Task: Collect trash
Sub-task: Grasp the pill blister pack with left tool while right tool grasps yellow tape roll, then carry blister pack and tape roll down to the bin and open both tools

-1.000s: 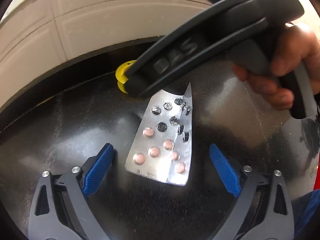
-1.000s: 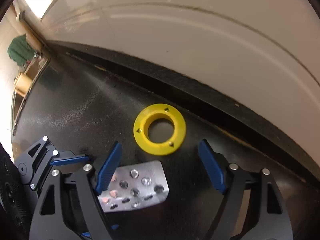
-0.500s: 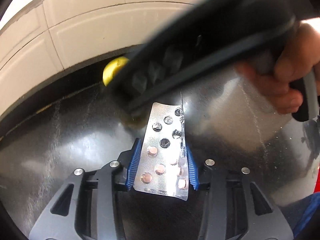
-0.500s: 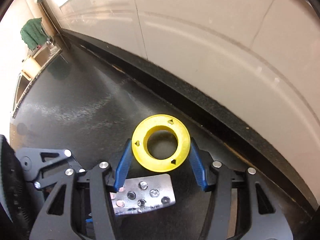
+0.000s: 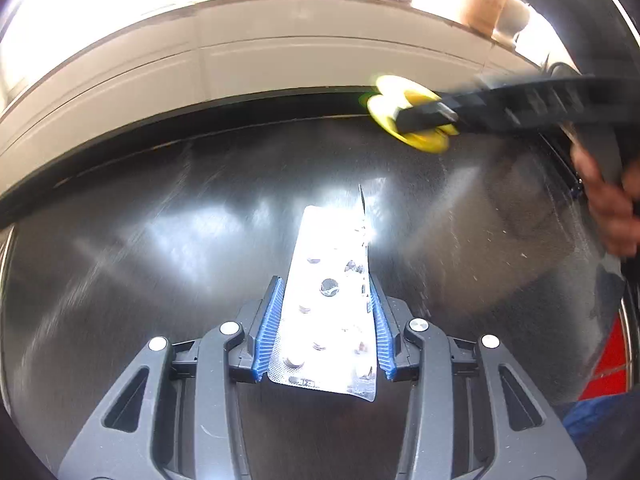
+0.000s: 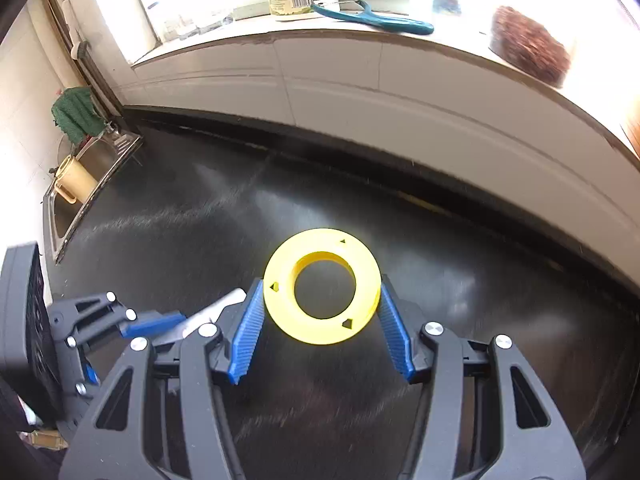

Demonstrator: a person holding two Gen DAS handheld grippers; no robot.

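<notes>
Since both my grippers are loaded at once, the notes run from the fingers outward.

Left gripper (image 5: 325,330): my blue ribbed pads are closed on the long edges of a silver foil blister pack of small round pills (image 5: 330,304), pinching it across its width; the pack juts forward and looks clear of the counter.

Right gripper (image 6: 322,326): its blue pads are pressed against opposite sides of a yellow plastic ring with a wide centre hole (image 6: 322,286), which sits level between them, apparently lifted off the surface.

Risk, left: the foil sheet is thin and held edge-on, so I judge it could buckle or fold under the squeeze and slide out sideways. A quick swing would make that worse.

Risk, right: the ring's outer wall is curved and smooth. Contact is only at two small spots, so a tilt of my wrist might let it roll or pop forward out of the grip.

Risk, both: my two tools are near each other, the left one showing at the lower left of the right camera; a careless crossing could knock one item loose.

Surroundings: a glossy black countertop (image 6: 200,216) lies below, a white tiled wall (image 6: 360,92) behind it, and a steel sink (image 6: 80,184) far to the left. No trash bin shows in either view.
</notes>
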